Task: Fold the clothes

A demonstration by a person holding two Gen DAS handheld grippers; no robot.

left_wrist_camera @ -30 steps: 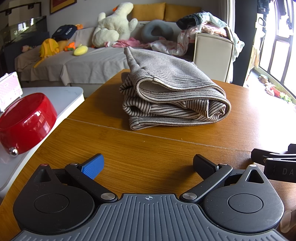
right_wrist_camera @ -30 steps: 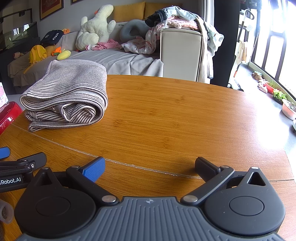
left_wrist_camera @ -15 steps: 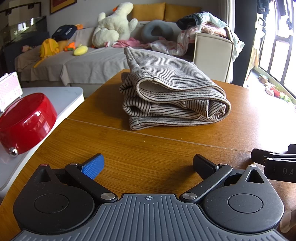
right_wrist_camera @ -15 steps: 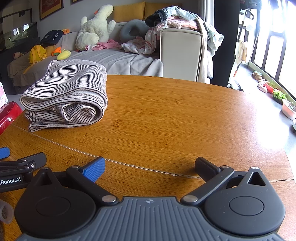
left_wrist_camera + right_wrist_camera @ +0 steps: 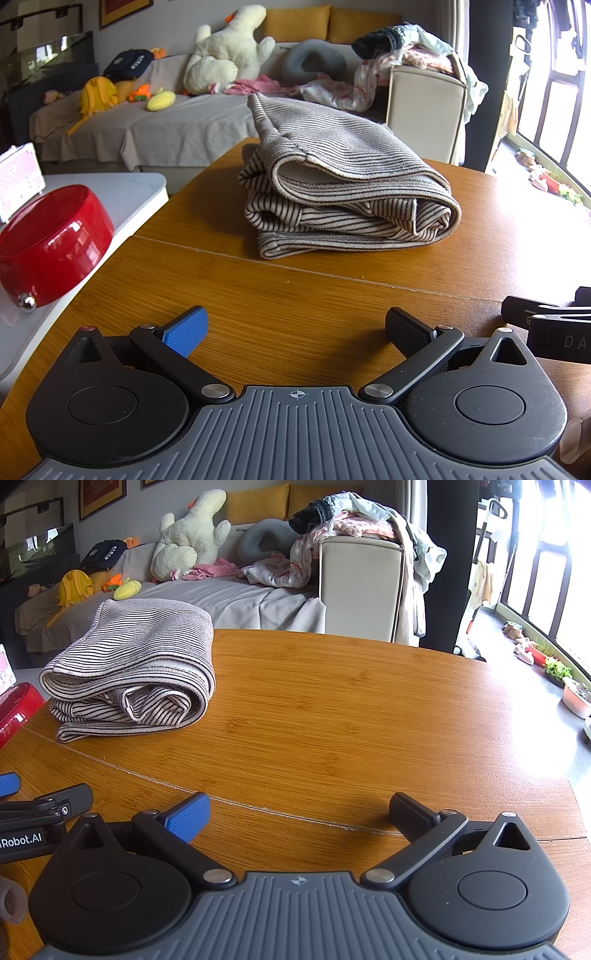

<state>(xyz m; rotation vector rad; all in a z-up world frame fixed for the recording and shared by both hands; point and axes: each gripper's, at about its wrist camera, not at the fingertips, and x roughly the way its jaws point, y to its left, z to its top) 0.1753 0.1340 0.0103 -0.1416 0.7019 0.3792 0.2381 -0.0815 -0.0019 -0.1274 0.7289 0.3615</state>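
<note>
From my left wrist camera, I see my left gripper [image 5: 295,326] low over the wooden table [image 5: 332,295]. Its 2 fingers are spread wide and hold nothing. The striped garment [image 5: 343,192] sits straight ahead of it, on the far side of the table's seam, well apart from the fingers. It is folded into a thick bundle of a few layers, with a rounded fold on its right side. A red bowl [image 5: 51,236] sits on a white side table to the left. At the right edge I can see part of my right gripper [image 5: 546,321], just beside mine.

From my right wrist camera, the right gripper [image 5: 299,810] is also spread wide and empty, low over the table [image 5: 369,720]. The striped garment [image 5: 136,672] is off to the front left, away from it. My left gripper [image 5: 44,805] pokes in at the left edge.

I think the folding of this piece looks done, and both claws are resting. More clothes are heaped on the sofa arm [image 5: 362,583] behind the table. My guess is the next move is to fetch a new piece, or to push this bundle aside. For that I would need to reach far and pinch loose cloth gently.
</note>
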